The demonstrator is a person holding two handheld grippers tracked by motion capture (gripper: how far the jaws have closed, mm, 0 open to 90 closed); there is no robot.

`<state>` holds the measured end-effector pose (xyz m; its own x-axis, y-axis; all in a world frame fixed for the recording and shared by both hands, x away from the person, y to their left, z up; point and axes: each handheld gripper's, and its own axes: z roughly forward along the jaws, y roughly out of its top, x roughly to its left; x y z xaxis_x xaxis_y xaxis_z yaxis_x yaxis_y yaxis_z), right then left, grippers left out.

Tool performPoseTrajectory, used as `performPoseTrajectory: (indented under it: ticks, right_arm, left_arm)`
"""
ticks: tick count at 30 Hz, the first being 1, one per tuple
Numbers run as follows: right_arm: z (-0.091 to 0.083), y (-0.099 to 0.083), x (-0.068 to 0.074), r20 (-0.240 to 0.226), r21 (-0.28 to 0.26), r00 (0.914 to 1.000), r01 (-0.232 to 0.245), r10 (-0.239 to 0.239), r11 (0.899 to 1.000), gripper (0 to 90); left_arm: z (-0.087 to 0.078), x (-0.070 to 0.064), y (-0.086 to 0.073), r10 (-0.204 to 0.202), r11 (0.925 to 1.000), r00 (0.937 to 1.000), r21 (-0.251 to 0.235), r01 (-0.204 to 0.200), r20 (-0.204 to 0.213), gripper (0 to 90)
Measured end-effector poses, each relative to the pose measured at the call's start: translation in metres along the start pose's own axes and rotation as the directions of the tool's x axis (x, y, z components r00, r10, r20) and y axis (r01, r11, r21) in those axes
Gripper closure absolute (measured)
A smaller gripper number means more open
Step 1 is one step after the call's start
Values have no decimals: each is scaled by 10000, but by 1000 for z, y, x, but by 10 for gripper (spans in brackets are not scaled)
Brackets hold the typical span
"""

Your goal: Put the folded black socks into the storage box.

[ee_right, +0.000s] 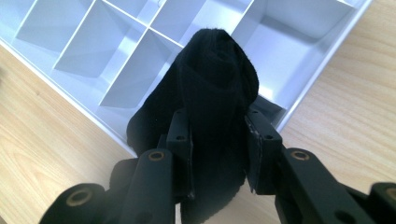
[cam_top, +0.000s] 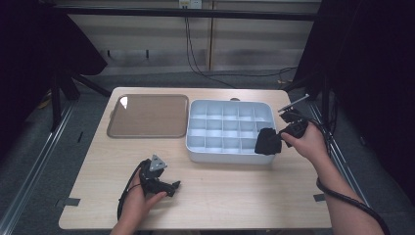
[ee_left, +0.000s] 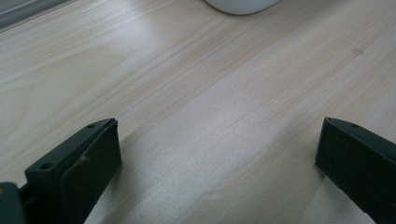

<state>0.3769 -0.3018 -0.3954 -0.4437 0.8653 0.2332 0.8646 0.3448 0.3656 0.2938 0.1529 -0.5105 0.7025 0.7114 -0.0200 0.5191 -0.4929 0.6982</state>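
Where dark curtains ring the wooden table (cam_top: pixel 220 196): left tongs (ee_left: pixel 217 163) wide, right tongs (ee_right: pixel 218 140) pinching perhaps cloth (ee_right: pixel 215 93).

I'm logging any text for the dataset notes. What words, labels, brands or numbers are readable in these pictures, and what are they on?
None can be read.
White plastic divided organiser tray: plain, no marking.
Brown flat square-cornered tray: plain, only a glare spot.
Black rolled cloth clamped in the right gripper: no tag visible.
Left gripper, jaws apart over the light wooden table: no lettering visible.
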Motion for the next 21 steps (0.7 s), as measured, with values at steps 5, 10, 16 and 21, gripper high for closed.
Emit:
performPoseTrajectory:
  ticks: [5, 10, 16, 21]
  right_arm:
    - [5, 1, 1, 40, 76, 10000, 87, -87, 9999, 667]
    - [6, 1, 2, 199, 253, 9996, 214, -219, 9994, 646]
    - [6, 3, 6, 600, 459, 9974, 379, -406, 9982, 591]
    - [6, 5, 8, 937, 422, 9931, 661, -699, 9969, 534]
  left_arm:
    - [0, 0, 0, 4, 10000, 10000, 0, -4, 1, 0]
    - [0, 0, 0, 4, 10000, 10000, -2, -4, 1, 0]
    - [0, 0, 0, 57, 10000, 10000, 8, -57, -17, 0]
    - [0, 0, 0, 58, 10000, 10000, 8, -58, -17, 0]
